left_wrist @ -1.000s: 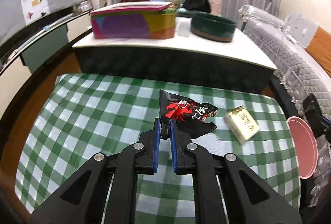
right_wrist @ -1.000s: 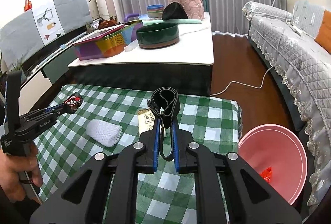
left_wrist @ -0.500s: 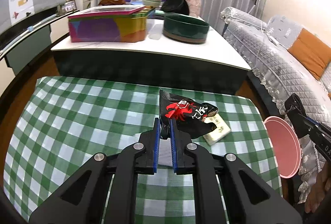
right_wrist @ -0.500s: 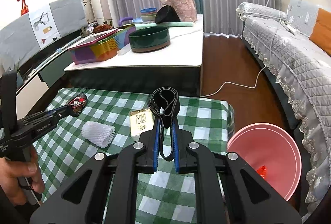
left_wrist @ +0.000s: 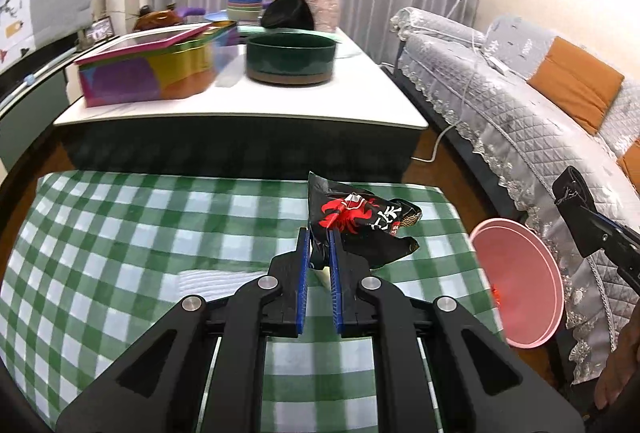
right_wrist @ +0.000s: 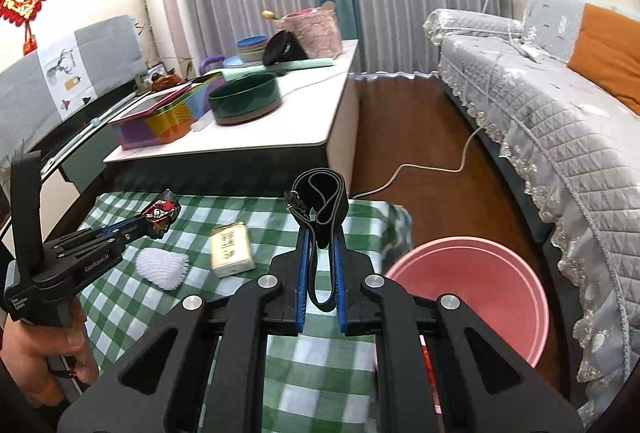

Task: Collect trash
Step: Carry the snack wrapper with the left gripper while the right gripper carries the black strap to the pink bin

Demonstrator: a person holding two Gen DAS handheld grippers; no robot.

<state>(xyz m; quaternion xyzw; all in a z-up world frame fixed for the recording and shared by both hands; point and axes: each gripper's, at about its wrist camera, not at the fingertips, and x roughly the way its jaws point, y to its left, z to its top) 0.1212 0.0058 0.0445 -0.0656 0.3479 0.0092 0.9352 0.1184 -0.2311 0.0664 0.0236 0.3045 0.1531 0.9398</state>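
Observation:
My left gripper (left_wrist: 319, 233) is shut on a black snack wrapper (left_wrist: 362, 223) with red print, held above the green checked table (left_wrist: 120, 233). In the right wrist view that left gripper (right_wrist: 154, 221) shows at the left with the wrapper (right_wrist: 162, 213) at its tip. My right gripper (right_wrist: 319, 229) is shut on a black strap loop (right_wrist: 320, 193). In the left wrist view that strap (left_wrist: 572, 189) and gripper hang over the pink bin (left_wrist: 516, 285). The pink bin (right_wrist: 480, 289) stands on the floor right of the table, with a red scrap inside.
On the table lie a white foam net (right_wrist: 162, 267) and a small beige pack (right_wrist: 232, 249). Behind is a white low table (left_wrist: 240, 105) with a colourful box (left_wrist: 148, 77) and a green bowl (left_wrist: 290, 59). A grey quilted sofa (right_wrist: 552, 121) and a cable (right_wrist: 424, 169) lie right.
Both grippers have swung to the right with their loads. The pink bin has grown larger in both views and the beige pack has slipped behind the wrapper in the left wrist view.

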